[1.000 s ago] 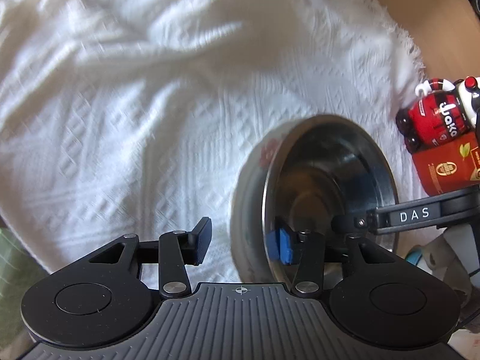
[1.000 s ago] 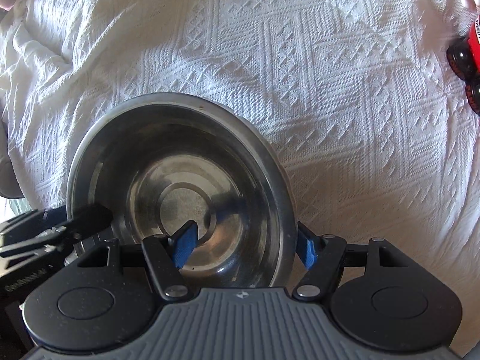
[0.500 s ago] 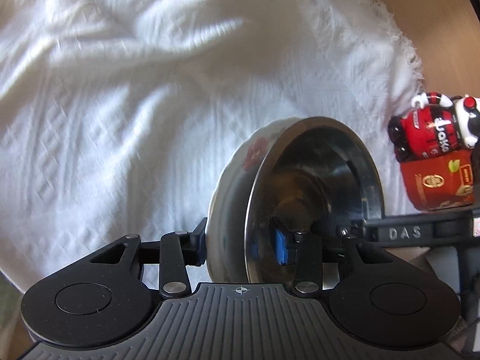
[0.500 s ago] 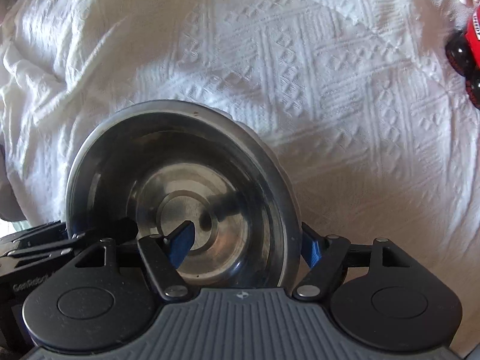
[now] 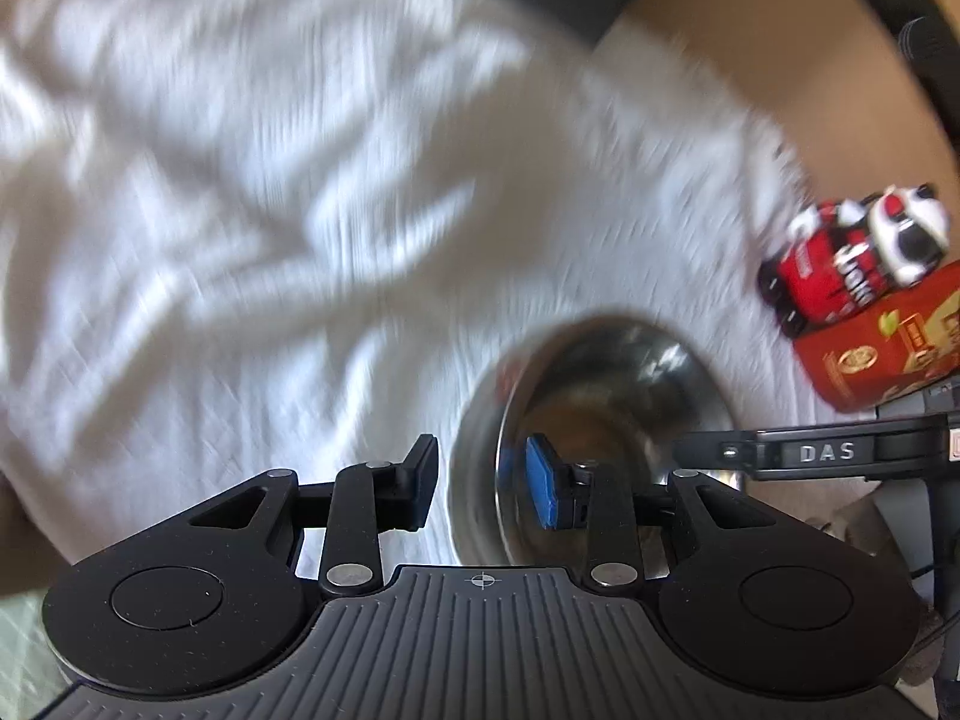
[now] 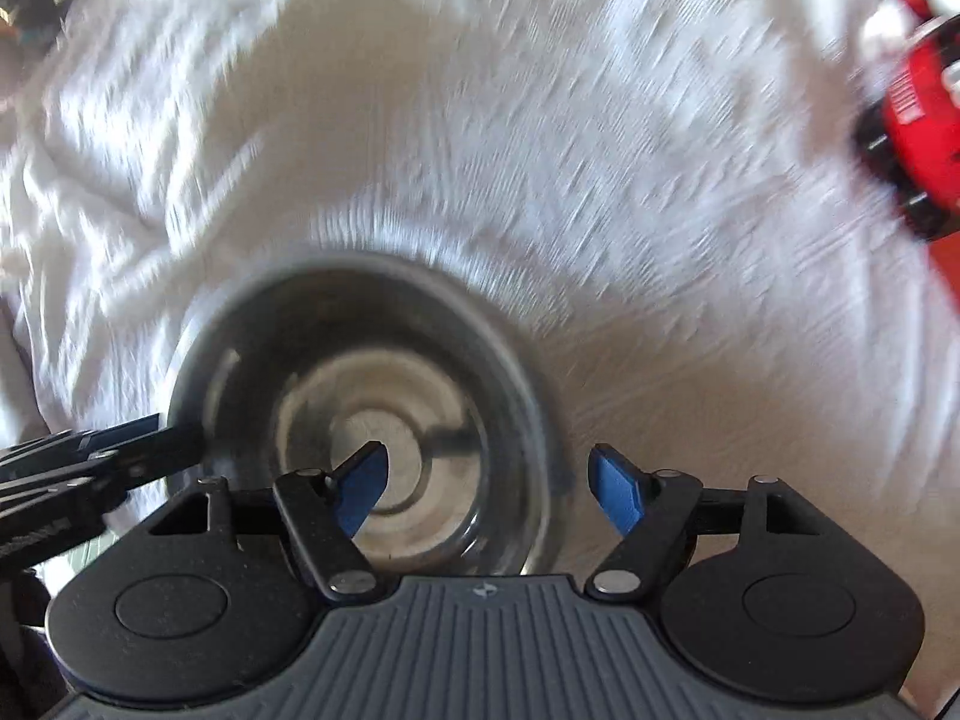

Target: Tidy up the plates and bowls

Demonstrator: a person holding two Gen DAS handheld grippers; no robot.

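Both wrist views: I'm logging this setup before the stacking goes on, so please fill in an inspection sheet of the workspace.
Surface: white textured cloth, rumpled; both views are motion-blurred.
Job's things: steel bowl nested in a white patterned bowl; no plates seen.
Clutter: red toy figure beside a red tin, at the cloth's edge.
Grippers: left gripper is closing, with the bowls' rim between its jaws and the pads not yet touching. Right gripper is open, astride the opposite rim.
Cables: nothing seen.
Surroundings: tan surface beyond the cloth.
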